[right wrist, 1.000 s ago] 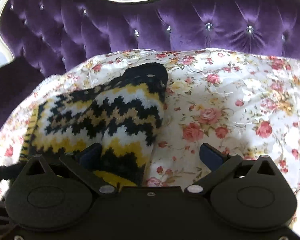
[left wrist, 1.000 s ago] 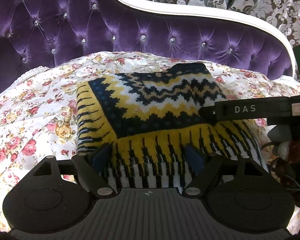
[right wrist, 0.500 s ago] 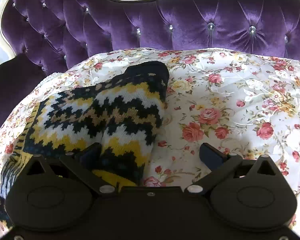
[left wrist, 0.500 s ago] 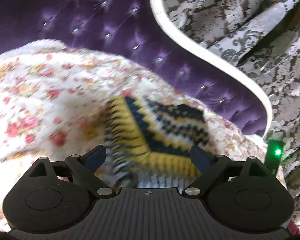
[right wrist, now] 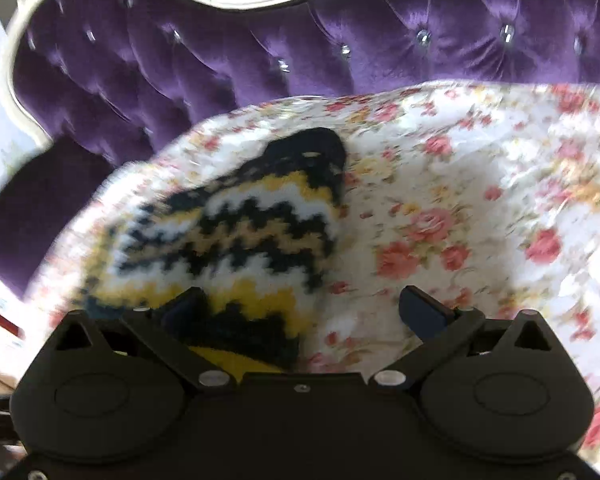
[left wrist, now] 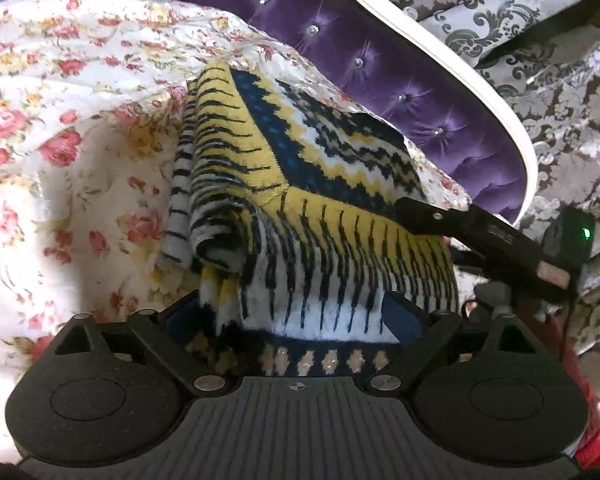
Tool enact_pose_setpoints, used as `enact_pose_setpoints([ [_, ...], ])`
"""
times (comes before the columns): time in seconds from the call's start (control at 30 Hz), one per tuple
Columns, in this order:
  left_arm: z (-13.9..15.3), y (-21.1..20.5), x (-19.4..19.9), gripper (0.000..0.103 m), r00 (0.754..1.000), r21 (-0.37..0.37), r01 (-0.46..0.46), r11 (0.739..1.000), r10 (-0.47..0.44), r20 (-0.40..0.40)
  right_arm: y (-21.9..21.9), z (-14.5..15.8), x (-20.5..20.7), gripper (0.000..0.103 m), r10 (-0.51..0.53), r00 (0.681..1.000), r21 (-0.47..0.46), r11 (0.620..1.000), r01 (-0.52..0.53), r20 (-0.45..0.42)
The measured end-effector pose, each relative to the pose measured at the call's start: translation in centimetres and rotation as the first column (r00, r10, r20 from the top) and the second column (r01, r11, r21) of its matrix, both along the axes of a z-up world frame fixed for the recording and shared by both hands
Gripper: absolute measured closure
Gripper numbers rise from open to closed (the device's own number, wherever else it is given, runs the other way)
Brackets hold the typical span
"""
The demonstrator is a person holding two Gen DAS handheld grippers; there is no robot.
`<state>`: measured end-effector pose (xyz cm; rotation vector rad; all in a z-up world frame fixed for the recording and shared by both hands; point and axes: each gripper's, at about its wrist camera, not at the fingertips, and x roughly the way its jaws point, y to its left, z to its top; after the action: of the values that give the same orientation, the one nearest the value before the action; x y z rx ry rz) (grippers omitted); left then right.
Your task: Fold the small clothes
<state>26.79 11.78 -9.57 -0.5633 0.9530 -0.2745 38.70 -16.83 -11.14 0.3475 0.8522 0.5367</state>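
Observation:
A small knit sweater with yellow, navy and white zigzag bands lies folded on a floral bedspread. My left gripper is open, its jaws wide on either side of the sweater's near white-and-black edge, not closed on it. The sweater's left corner curls up in a loose roll. In the right wrist view the sweater is blurred and lies left of centre. My right gripper is open, its left finger over the sweater's near end and its right finger over the bedspread. The right gripper's black finger rests on the sweater's right edge in the left wrist view.
A purple tufted headboard with a white frame curves behind the bed. Grey damask pillows lie beyond it. The floral bedspread spreads to the right of the sweater.
My left gripper has swung back over the sweater's near edge, and the sweater's left corner now curls up. The right wrist view has shifted and blurred; both grippers stay open.

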Motion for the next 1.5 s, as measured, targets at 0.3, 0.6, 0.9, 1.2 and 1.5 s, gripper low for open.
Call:
enact_pose_setpoints([
  [0.3, -0.5, -0.8, 0.3, 0.056, 0.994, -0.229, 0.082, 0.970, -0.096, -0.048, -1.0, 0.3, -2.2, 0.052, 0.047, 0.995, 0.178, 0.984, -0.030, -0.090],
  [0.6, -1.1, -4.4, -5.8, 0.056, 0.976, -0.291, 0.184, 0.939, -0.209, -0.056, -4.9, 1.7, -9.9, 0.052, 0.048, 0.991, 0.142, 0.989, -0.030, -0.125],
  [0.9, -0.3, -7.4, -14.7, 0.055, 0.954, -0.272, 0.270, 0.924, -0.295, -0.055, -7.1, 2.0, -20.2, 0.050, 0.054, 0.991, 0.129, 0.991, -0.038, -0.122],
  [1.2, -0.2, -7.2, -21.5, 0.055, 0.953, -0.279, 0.275, 0.920, -0.299, -0.047, -8.2, 1.1, -28.1, 0.048, 0.033, 0.991, 0.174, 0.985, -0.010, -0.128],
  [1.5, 0.7, -7.8, -25.5, 0.052, 0.965, -0.109, 0.260, 0.959, -0.257, 0.043, -8.0, 0.8, -32.9, 0.033, -0.022, 0.998, 0.139, 0.990, 0.031, -0.067],
])
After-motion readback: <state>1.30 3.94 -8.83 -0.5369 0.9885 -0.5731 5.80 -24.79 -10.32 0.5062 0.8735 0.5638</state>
